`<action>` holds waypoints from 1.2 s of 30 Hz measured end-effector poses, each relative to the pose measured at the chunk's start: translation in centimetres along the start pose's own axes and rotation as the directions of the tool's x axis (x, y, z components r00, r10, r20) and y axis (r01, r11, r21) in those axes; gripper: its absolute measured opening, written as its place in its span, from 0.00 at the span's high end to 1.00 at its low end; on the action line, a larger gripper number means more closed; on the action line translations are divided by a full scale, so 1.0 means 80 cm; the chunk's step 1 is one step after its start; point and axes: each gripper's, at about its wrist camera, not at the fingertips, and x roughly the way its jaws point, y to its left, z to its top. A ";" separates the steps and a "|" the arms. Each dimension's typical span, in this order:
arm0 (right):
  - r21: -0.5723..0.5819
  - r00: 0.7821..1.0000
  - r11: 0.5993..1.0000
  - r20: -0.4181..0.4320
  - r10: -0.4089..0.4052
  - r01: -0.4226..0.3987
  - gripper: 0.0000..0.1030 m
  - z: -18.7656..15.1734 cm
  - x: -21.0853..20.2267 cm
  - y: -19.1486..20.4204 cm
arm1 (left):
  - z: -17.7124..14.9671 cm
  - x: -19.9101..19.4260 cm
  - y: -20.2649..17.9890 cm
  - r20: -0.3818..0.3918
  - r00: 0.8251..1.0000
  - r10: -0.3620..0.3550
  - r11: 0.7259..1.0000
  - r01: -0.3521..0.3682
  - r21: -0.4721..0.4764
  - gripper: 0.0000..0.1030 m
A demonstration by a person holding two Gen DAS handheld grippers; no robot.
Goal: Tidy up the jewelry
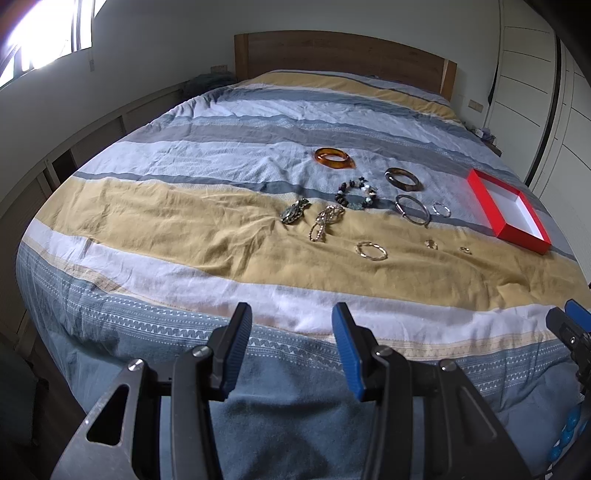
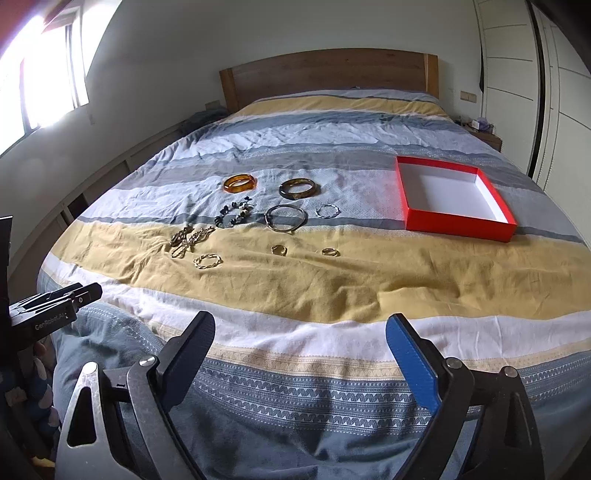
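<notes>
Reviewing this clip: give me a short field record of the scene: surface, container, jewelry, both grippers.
surface: striped bedspread
container: red box, white inside, nothing in it, right of the jewelry
jewelry: amber bangle, dark bangle, silver bangle, beaded bracelet, gold twisted bracelet, two small rings, all loose on the bedspread
left gripper: fingers apart, holding nothing
right gripper: fingers wide apart, holding nothing

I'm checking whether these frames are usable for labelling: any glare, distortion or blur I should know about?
Left wrist view: window blown out white, fisheye bends the bed edge, jewelry stays sharp. Right wrist view: same window glare at upper left, curved walls, red box crisp, dark vignette in the corners.
</notes>
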 end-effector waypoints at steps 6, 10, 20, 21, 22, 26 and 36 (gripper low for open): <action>0.008 1.000 1.000 -0.010 0.001 -0.001 0.19 -0.001 0.008 -0.005 | -0.002 0.007 0.001 -0.004 1.000 0.004 1.000 -0.004 -0.012 0.58; 0.031 1.000 1.000 -0.007 0.002 -0.001 0.25 -0.001 0.011 -0.013 | -0.002 0.010 0.000 -0.004 1.000 0.018 1.000 -0.018 -0.012 0.58; 0.059 0.999 0.998 -0.032 0.006 -0.004 0.32 -0.004 0.027 -0.025 | 0.000 0.022 -0.002 -0.016 0.999 0.028 0.999 -0.029 -0.017 0.58; 0.061 0.999 0.998 -0.036 0.007 -0.004 0.34 -0.004 0.029 -0.026 | 0.000 0.023 -0.003 -0.018 0.999 0.030 0.999 -0.031 -0.016 0.58; 0.063 0.999 0.998 -0.041 0.009 -0.006 0.34 -0.004 0.031 -0.026 | 0.000 0.025 -0.003 -0.020 0.999 0.031 0.999 -0.031 -0.015 0.58; 0.069 0.998 0.998 -0.053 0.018 -0.014 0.40 -0.003 0.038 -0.029 | 0.003 0.030 -0.002 -0.026 0.999 0.029 0.999 -0.029 -0.021 0.58; 0.060 0.998 0.998 -0.067 0.016 -0.012 0.41 -0.003 0.048 -0.029 | 0.005 0.039 -0.004 -0.035 0.999 0.030 0.999 -0.031 -0.018 0.58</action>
